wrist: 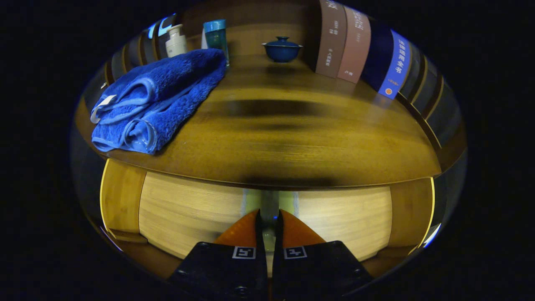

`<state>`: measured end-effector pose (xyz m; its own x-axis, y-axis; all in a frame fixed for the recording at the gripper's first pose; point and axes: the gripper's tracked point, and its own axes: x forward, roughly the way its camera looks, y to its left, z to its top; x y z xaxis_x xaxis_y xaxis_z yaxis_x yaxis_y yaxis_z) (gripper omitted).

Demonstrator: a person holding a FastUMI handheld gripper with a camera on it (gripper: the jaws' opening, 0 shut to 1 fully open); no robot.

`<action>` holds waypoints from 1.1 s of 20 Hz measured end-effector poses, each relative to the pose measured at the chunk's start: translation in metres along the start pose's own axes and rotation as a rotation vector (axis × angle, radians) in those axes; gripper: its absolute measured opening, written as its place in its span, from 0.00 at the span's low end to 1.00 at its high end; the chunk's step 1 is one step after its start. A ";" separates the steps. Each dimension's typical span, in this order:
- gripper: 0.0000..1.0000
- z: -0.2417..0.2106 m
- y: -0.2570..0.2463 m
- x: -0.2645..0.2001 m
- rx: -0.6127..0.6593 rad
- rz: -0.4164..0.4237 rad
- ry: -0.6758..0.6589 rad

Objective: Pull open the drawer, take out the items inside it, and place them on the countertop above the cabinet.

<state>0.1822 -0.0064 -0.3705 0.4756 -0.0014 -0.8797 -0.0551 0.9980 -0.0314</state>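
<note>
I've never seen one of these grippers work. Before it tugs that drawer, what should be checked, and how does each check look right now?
1. Gripper at the drawer front, fingers nearly together around the drawer handle: ok.
2. Both fingers firmly pressing the handle: cannot tell.
3. Drawer pulled out yet: not ok, its front sits under the countertop.
4. Bare countertop space for the items: ok, between the blue towel and the books.
5. What lies inside the drawer: cannot tell.

Drawer (188, 217): pale wood front directly ahead of fingers, its slim handle (268, 202) between them. Dark glossy wooden surface (292, 138) above, beyond fingers.
</note>
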 end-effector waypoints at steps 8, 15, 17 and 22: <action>0.09 -0.006 0.010 -0.065 0.015 0.097 -0.021; 0.09 0.012 0.010 -0.124 -0.019 0.135 -0.080; 0.09 0.023 0.009 -0.139 -0.041 0.141 -0.100; 0.09 0.073 0.003 -0.144 -0.042 0.115 -0.147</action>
<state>0.1774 0.0014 -0.2095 0.5866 0.1251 -0.8002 -0.1519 0.9875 0.0431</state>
